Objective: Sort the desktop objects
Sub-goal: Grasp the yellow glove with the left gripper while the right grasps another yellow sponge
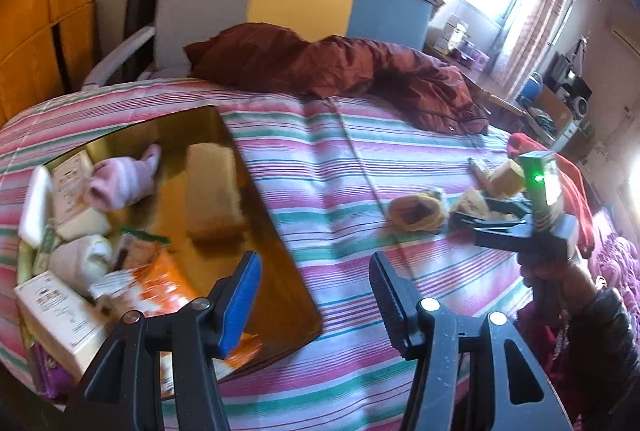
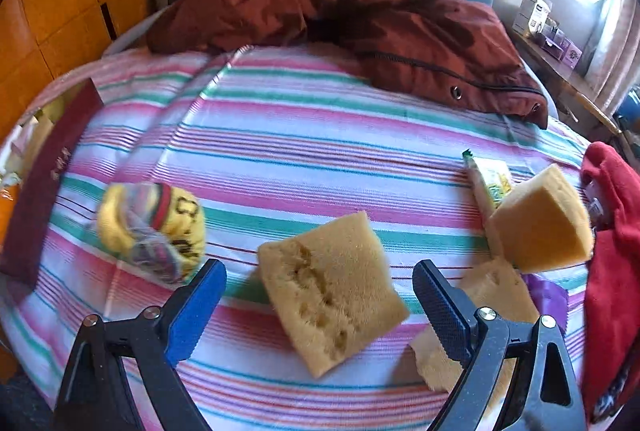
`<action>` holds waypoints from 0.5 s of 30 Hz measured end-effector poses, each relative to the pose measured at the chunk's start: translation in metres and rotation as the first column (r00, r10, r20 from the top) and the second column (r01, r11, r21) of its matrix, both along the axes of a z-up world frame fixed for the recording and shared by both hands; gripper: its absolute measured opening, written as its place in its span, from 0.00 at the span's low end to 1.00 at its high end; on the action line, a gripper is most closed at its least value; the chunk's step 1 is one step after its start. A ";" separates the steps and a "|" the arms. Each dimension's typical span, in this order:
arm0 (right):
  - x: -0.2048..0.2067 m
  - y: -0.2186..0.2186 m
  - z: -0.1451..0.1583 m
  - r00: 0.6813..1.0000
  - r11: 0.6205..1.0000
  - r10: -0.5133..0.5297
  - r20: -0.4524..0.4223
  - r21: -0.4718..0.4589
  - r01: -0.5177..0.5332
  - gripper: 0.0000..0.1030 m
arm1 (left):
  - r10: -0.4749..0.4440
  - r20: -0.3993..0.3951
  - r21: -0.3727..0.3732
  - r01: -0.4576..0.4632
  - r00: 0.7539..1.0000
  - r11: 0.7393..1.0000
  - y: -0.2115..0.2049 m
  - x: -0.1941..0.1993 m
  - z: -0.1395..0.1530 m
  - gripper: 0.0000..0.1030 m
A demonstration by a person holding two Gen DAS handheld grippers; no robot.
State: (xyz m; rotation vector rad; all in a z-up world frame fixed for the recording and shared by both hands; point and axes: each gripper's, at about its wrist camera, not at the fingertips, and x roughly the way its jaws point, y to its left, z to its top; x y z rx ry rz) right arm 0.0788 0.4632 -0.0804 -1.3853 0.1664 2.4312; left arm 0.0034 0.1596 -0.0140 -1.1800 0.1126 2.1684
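Three sponges [image 2: 332, 291] on bedspread [image 2: 320, 135] (one sock [image 2: 152, 231])

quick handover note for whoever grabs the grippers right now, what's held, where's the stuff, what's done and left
Left gripper: open, holds nothing, hovering at the near right corner of the box.
Right gripper: open, a sponge lies between its fingers, not gripped.
Done: the box already holds a sponge block, rolled socks, cartons and packets.
Left on the striped cover: that sponge, two more sponges to the right, a yellow sock bundle, a green packet.
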 end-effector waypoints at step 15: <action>0.001 0.000 0.000 0.999 1.000 0.004 0.035 -0.013 -0.004 0.62 | -0.186 0.116 -0.004 0.188 0.976 0.982 0.125 -0.012 -0.027 0.56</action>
